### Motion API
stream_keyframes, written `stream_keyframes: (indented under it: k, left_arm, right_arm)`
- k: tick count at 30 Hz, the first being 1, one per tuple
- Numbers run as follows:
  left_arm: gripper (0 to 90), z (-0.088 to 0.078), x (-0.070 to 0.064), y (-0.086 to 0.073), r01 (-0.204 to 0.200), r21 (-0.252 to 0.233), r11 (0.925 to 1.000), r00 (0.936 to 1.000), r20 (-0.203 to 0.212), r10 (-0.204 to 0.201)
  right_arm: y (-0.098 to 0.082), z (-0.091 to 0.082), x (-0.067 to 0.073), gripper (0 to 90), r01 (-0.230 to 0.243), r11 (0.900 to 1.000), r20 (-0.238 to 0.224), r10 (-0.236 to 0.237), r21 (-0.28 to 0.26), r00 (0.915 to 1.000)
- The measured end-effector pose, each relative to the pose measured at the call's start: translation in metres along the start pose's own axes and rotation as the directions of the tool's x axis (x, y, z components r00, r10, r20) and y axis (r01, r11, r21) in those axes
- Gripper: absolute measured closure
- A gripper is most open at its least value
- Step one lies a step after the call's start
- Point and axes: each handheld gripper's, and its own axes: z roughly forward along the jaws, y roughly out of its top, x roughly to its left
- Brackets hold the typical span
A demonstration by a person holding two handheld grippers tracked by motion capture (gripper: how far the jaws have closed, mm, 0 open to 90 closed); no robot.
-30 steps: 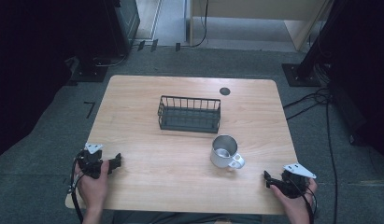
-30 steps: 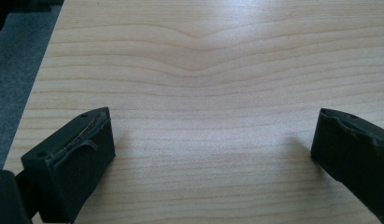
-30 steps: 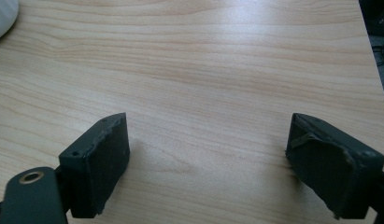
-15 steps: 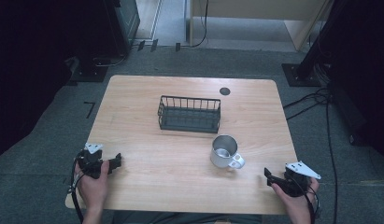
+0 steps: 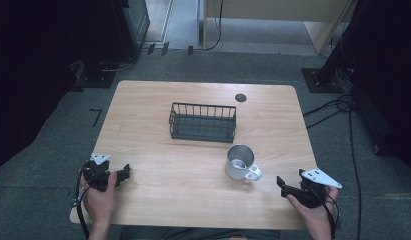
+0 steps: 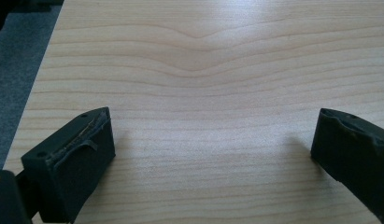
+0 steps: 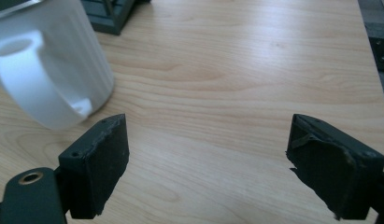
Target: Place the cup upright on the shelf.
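With jaws apart, the right gripper is facing a mug just ahead-left, whose handle likely needs squaring up first.

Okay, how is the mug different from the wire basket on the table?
The mug is pale, solid-walled and round, with a handle toward the right claw; the wire basket is dark, open-barred and rectangular. The mug stands nearer the person, the basket farther back, mid-table. The basket is the wider of the two. Both stand upright on the wooden table, untouched by either claw.
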Motion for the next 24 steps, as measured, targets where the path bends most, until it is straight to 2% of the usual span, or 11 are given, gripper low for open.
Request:
stream_keyframes:
  k: [3,11,18,24]
  left_arm:
    - [0.0,0.0,0.0,0.0,0.0,0.0,1.0,1.0,0.0,0.0]
    - [0.0,0.0,0.0,0.0,0.0,0.0,1.0,1.0,0.0,0.0]
    - [0.0,0.0,0.0,0.0,0.0,0.0,1.0,1.0,0.0,0.0]
    - [0.0,0.0,0.0,0.0,0.0,0.0,1.0,1.0,0.0,0.0]
  right_arm:
    - [0.006,0.0,0.007,12.7,0.016,1.0,-0.028,-0.016,-0.008,0.9995]
    - [0.015,-0.003,0.021,13.0,0.047,0.999,-0.064,-0.048,-0.021,0.9968]
    - [0.019,-0.003,0.028,13.4,0.06,0.998,-0.091,-0.062,-0.029,0.9939]
    - [0.023,-0.002,0.037,14.5,0.084,0.996,-0.125,-0.086,-0.028,0.9884]
